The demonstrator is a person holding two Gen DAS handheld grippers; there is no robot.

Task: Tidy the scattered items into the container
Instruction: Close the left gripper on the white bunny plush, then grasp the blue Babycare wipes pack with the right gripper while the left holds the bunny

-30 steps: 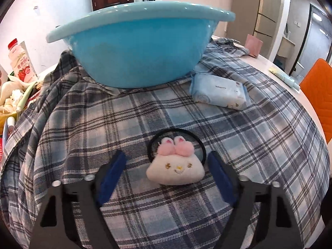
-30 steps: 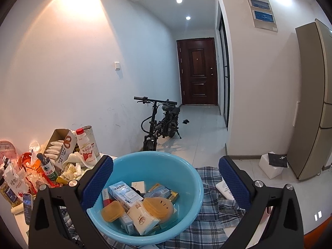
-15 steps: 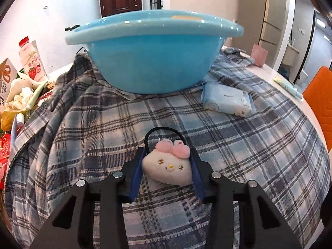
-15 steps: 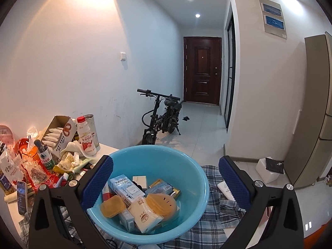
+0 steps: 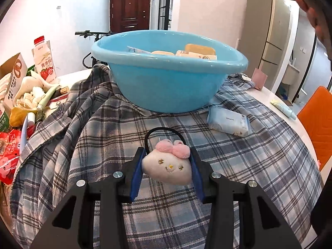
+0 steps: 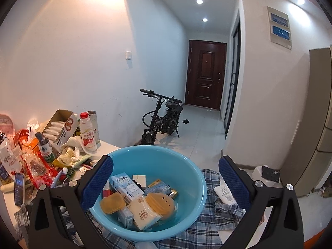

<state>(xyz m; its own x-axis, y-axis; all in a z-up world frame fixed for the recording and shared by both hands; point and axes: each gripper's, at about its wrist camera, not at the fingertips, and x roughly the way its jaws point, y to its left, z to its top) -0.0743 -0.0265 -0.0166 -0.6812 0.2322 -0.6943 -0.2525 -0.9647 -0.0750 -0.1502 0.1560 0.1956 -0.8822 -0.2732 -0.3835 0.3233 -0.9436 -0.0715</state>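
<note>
My left gripper (image 5: pixel 167 161) is shut on a white plush cat face with a pink bow (image 5: pixel 168 167), on a black hair loop, held just above the plaid cloth (image 5: pixel 103 137). The blue basin (image 5: pixel 168 78) stands beyond it and holds several boxes and packets. In the right wrist view my right gripper (image 6: pixel 165 173) is open and empty, high above the basin (image 6: pixel 186 186), looking down into it. A pale blue wipes pack (image 5: pixel 228 121) lies on the cloth right of the basin.
A pile of snacks, a milk bottle (image 5: pixel 44 60) and cartons crowds the table's left side. A tube (image 5: pixel 283 108) and a pink card (image 5: pixel 259 78) lie at the right edge. An orange chair (image 5: pixel 317 120) stands to the right. A phone (image 6: pixel 19 188) lies at far left.
My left gripper closed on the plush cat hair tie and lifted it, so the basin's contents now show. My right gripper rose slightly above the basin and stayed open.
</note>
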